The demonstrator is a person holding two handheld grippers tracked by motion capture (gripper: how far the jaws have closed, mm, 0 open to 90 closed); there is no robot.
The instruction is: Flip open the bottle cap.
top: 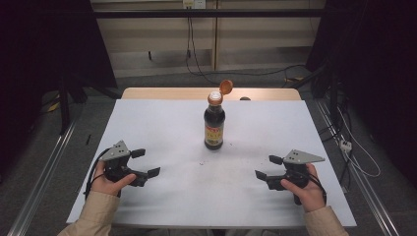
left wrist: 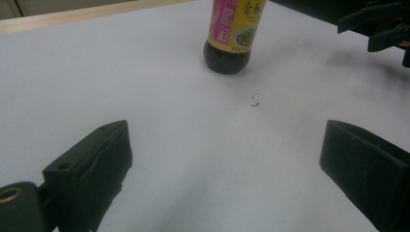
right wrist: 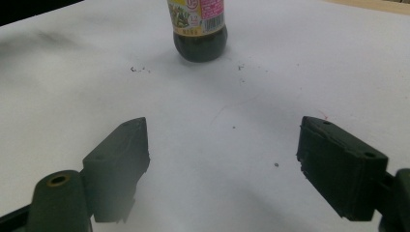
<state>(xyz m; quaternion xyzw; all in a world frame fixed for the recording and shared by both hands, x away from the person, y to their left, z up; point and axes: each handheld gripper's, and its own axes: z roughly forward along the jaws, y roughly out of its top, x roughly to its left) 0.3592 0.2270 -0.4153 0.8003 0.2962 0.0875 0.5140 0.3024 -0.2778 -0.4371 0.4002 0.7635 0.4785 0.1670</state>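
High view: a soy sauce bottle (top: 214, 125) stands upright at the white table's (top: 162, 123) centre, its orange flip cap (top: 225, 87) open. The left gripper (top: 146, 162) at 8 o'clock and right gripper (top: 268, 167) at 4 o'clock both gape, empty.

Left gripper view: the bottle (left wrist: 232, 36) stands at 12 o'clock, well apart from the spread jaws.

Right gripper view: the bottle (right wrist: 198, 29) at 12 o'clock, jaws wide apart.

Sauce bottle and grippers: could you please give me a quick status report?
Left gripper open, right gripper open, both empty, low over the table. Sauce bottle upright mid-table, orange cap flipped open, untouched. Nothing in the way.
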